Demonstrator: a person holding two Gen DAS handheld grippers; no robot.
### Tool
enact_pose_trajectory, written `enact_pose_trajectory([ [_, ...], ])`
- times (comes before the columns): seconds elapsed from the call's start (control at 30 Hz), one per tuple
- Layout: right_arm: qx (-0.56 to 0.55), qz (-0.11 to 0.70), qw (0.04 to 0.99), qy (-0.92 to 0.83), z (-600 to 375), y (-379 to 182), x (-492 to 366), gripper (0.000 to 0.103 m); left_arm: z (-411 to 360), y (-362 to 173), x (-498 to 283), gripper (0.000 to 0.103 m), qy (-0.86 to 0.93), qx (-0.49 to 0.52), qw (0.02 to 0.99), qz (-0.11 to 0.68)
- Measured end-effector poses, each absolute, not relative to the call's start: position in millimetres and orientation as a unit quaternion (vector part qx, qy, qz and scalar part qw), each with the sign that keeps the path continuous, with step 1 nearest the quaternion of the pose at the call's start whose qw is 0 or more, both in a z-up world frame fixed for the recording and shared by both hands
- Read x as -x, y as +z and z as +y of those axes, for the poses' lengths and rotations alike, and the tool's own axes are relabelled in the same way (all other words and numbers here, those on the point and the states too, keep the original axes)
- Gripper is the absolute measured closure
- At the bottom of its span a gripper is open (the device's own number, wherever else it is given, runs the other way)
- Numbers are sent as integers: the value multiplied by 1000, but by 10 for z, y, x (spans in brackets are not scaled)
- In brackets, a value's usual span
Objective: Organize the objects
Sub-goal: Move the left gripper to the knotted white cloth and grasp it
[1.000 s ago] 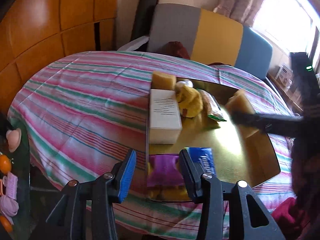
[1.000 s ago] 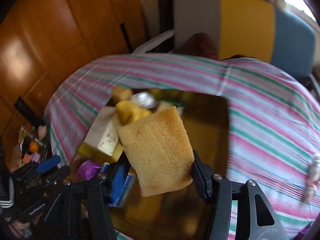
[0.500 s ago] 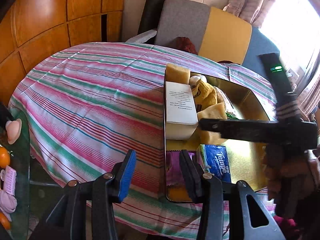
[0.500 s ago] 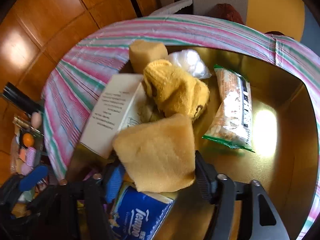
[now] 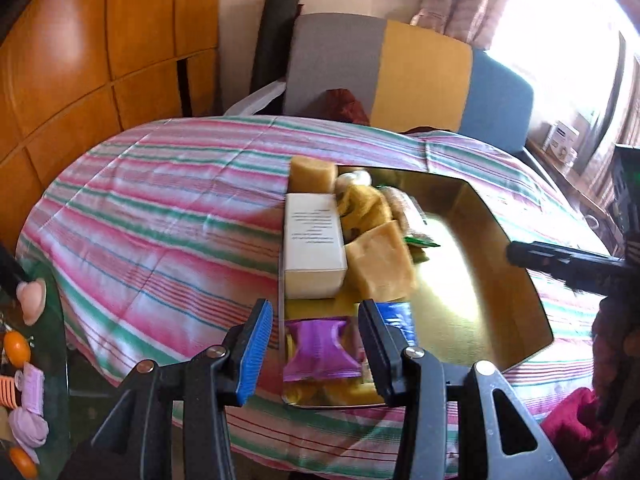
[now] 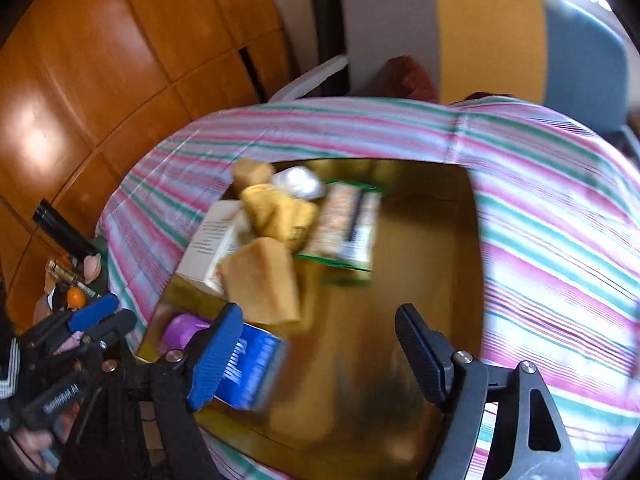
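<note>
A gold tray (image 5: 492, 280) (image 6: 432, 240) sits on the striped tablecloth (image 5: 160, 220). In it lie a white box (image 5: 314, 240), two tan sponges, a yellow cloth (image 5: 362, 210), a snack packet (image 6: 348, 220), a purple packet (image 5: 320, 350) and a blue tissue pack (image 6: 248, 372). The nearer sponge (image 6: 264, 284) (image 5: 380, 268) leans on the box, free of any grip. My right gripper (image 6: 320, 352) hovers over the tray's near part, its jaws opening with nothing between them. My left gripper (image 5: 316, 354) stays open above the tray's near left corner, over the purple packet without touching it.
A grey, yellow and blue chair back (image 5: 380, 68) stands behind the table, with wood panelling (image 5: 80, 60) to the left. A low glass table (image 5: 24, 360) with small orange and pink items sits at the left. A hand (image 6: 28, 440) holds the left gripper.
The right gripper carried the sponge down into the tray beside the white box, let it go and drew back toward the right with wider jaws. The left gripper barely shifted.
</note>
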State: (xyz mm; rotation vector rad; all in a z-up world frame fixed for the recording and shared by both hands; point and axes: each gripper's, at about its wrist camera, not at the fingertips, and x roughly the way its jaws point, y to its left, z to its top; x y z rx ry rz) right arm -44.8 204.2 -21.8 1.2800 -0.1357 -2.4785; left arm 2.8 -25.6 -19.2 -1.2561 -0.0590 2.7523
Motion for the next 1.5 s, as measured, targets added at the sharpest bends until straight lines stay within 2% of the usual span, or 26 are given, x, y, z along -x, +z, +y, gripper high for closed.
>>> enact_pose_trajectory([
  [0.4, -408, -111, 12, -906, 3728, 60, 113, 23, 385, -31, -49, 58, 905, 405, 130, 28],
  [0.57, -379, -140, -65, -913, 4434, 191, -90, 18, 727, 28, -28, 58, 901, 399, 160, 53],
  [0.77, -348, -223, -142, -899, 5250, 41, -348, 18, 1233, 94, -22, 58, 891, 395, 209, 85],
  [0.9, -321, -314, -147, -881, 5565, -100, -481, 18, 1563, 100, -37, 58, 883, 395, 233, 102],
  [1.2, -271, -350, -147, -885, 5622, -83, -608, 17, 2240, -63, 59, 58, 852, 424, 285, 115],
  [1.5, -205, -451, -173, -851, 5914, -175, -915, 15, 2835, -335, 82, 59, 812, 463, 334, 121],
])
